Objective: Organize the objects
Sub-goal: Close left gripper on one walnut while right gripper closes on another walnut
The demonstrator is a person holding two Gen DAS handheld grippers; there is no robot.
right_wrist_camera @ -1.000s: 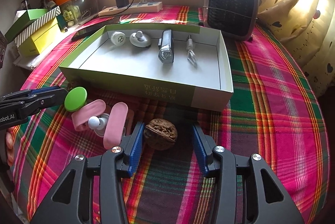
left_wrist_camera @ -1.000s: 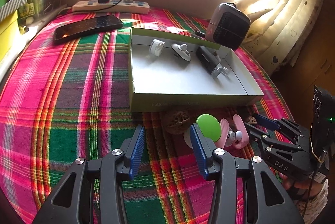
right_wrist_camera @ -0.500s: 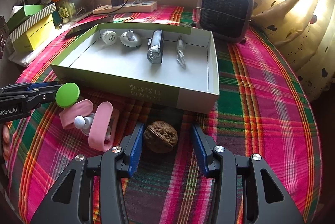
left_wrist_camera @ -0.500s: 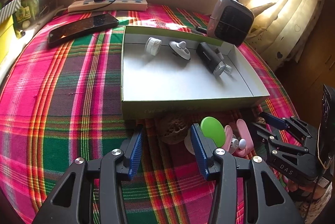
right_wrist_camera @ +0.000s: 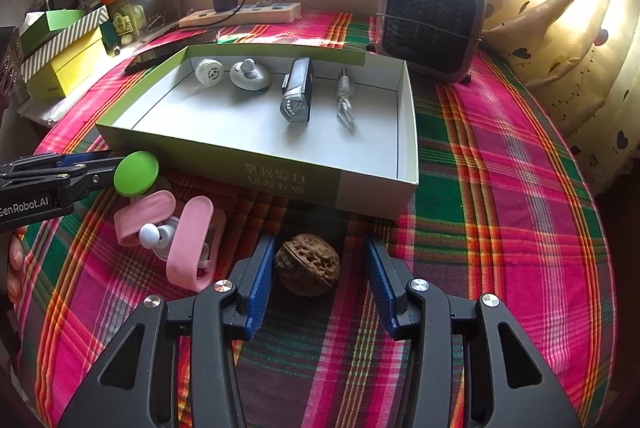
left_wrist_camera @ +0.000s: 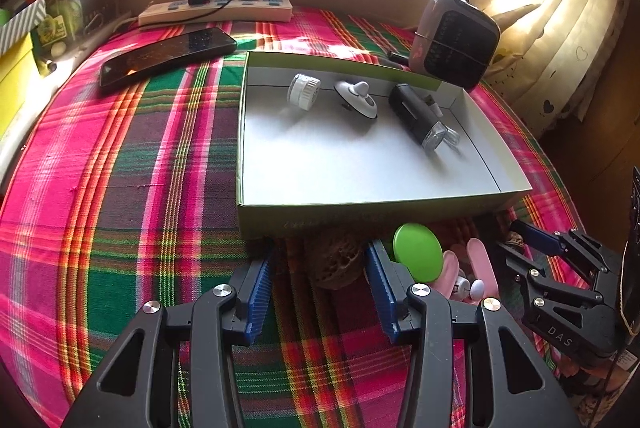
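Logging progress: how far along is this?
Done: white round cap, grey knobbed lid, black bike light, metal clip lie in green cardboard box. In hand: nothing; open left gripper and right gripper each straddle a brown walnut. Remaining: walnuts, green disc, pink plastic gadget.

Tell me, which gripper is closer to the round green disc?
Left. The left gripper has one fingertip right beside the green disc. The right gripper is farther away, past the pink object, open around a walnut.
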